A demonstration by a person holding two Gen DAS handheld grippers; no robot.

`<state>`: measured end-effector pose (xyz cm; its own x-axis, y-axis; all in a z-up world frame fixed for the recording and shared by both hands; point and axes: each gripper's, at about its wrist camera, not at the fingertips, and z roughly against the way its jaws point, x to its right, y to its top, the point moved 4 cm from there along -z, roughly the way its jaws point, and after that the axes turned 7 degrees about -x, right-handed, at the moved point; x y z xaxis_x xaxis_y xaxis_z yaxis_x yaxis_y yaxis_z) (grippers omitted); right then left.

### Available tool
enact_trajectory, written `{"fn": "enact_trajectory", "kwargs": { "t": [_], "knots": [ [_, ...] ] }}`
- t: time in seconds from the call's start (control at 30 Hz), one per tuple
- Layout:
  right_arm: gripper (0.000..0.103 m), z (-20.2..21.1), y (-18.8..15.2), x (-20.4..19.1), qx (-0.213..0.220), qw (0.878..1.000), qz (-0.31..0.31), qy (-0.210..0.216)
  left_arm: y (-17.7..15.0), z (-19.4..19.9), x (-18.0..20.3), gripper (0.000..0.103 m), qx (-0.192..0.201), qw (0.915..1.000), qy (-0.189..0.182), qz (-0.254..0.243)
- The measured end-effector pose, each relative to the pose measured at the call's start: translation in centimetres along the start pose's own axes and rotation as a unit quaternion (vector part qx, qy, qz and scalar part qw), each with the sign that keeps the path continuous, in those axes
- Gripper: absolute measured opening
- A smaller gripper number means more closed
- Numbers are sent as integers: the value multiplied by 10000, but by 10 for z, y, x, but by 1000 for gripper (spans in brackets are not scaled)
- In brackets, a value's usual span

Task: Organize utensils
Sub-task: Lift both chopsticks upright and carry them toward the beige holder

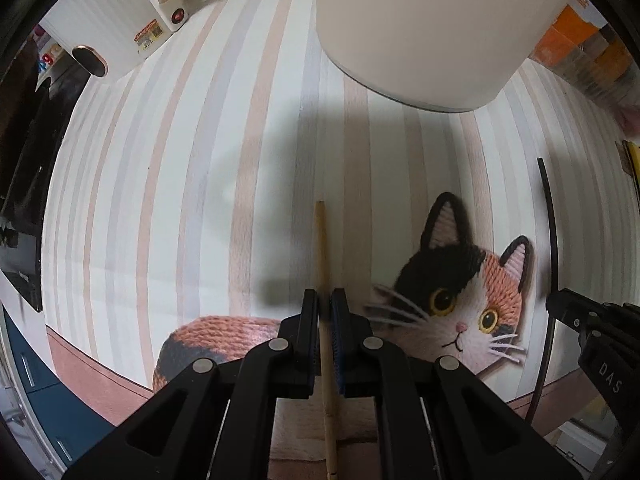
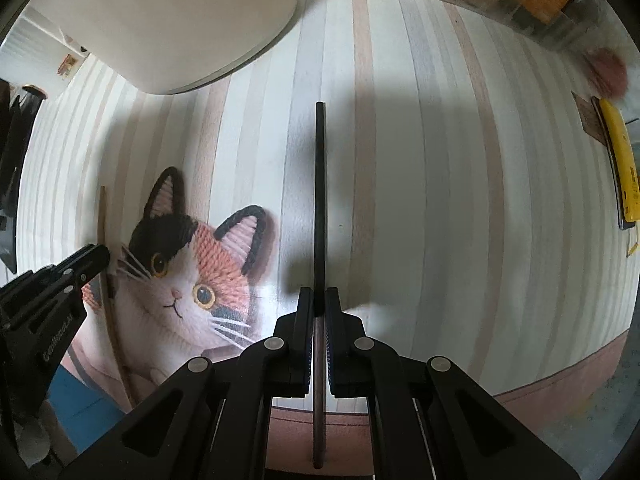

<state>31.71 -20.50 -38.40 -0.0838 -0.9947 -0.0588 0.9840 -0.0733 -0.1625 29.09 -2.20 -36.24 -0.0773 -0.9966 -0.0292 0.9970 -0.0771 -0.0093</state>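
A pale wooden chopstick [image 1: 322,264] runs lengthwise between the fingers of the left gripper [image 1: 324,300], which is clenched on it near the middle of its length. The stick points forward over the tabletop [image 1: 160,200], its far end free in the air. A black chopstick [image 2: 319,200] is clamped the same way in the right gripper [image 2: 319,298], sticking out well past the fingertips and pointing straight ahead.

The two grippers sit side by side, apart from each other. In the left view, the right gripper shows at the right edge with its black chopstick rising as a thin dark curve. In the right view, the left gripper shows at the left edge with the wooden chopstick beside it.

Between and below them, the tabletop is covered in a mat of pale vertical stripes bearing a picture of a calico cat [image 2: 192,272]. Ahead of both chopsticks stands a white container [image 1: 432,32], its base on the mat. A white appliance [image 1: 120,20] stands at the far left, and a yellow tool [image 2: 620,168] lies at the far right.
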Motion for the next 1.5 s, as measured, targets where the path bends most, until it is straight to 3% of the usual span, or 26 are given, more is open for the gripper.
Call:
{"fn": "enact_trajectory", "kwargs": {
  "t": [0.17, 0.4, 0.57, 1.1, 1.27, 1.5],
  "knots": [
    [6, -3, 4, -1, -152, 9998, -158, 19, 15, -4, -2, 5, 43, 10000, -56, -56],
    [6, -6, 11, -3, -13, 9994, -294, -182, 34, 2, 34, 4, 147, 9995, -56, -264],
    [6, -4, 10, 7, -73, 9985, -537, -25, 44, 1, 37, 4, 150, 9993, -40, -342],
    [6, -10, 19, 18, -108, 9988, -355, -320, 42, 4, 51, 4, 172, 9994, -94, -273],
    [6, 2, 12, 25, 208, 9979, -610, 27, 39, 25, 42, 4, 496, 9986, -60, -147],
    [5, 63, 3, 27, 1212, 9908, -591, 95, 42, 83, 38, 4, 1218, 9925, -103, -87]
  ]
}}
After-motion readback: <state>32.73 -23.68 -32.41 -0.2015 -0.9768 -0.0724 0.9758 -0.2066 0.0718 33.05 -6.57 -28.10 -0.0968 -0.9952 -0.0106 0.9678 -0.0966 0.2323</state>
